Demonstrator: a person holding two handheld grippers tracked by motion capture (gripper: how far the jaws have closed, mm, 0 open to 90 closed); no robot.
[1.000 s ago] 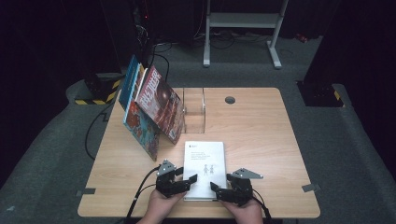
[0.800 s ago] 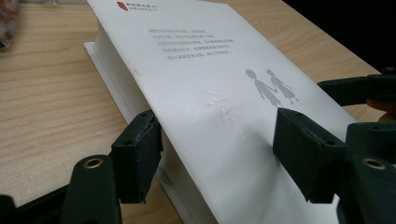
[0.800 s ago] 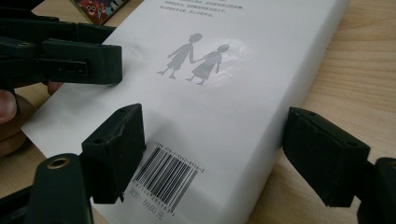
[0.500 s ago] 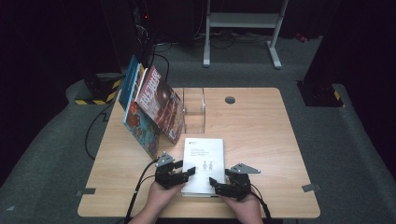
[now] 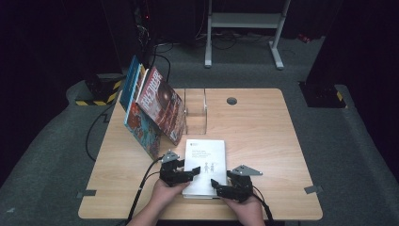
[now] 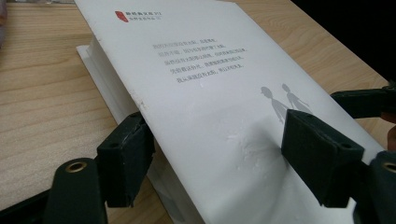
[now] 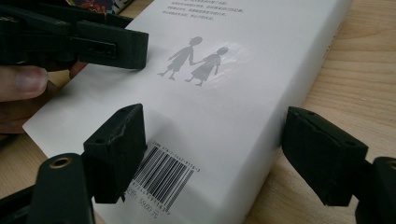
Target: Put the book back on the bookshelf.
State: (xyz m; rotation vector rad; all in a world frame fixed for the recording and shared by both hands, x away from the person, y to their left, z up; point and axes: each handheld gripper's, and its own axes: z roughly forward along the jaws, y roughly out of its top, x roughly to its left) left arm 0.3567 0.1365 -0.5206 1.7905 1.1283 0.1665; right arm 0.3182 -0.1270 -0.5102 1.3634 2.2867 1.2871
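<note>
The white book [image 5: 205, 165] lies flat at the desk's [image 5: 263, 141] near edge: back cover up, barcode nearest, two grey figures, then grey text. The left hand-held gripper [image 5: 187, 175] and right hand-held gripper [image 5: 217, 185] straddle it, jaws wide.

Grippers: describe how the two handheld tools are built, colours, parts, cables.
Both the left gripper and right gripper are matte black, each with two blocky jaws and brass-ringed holes near the jaw bases. Each carries a grey three-cornered plate on top and trails a black cable. No sleeves visible; forearms look bare.
</note>
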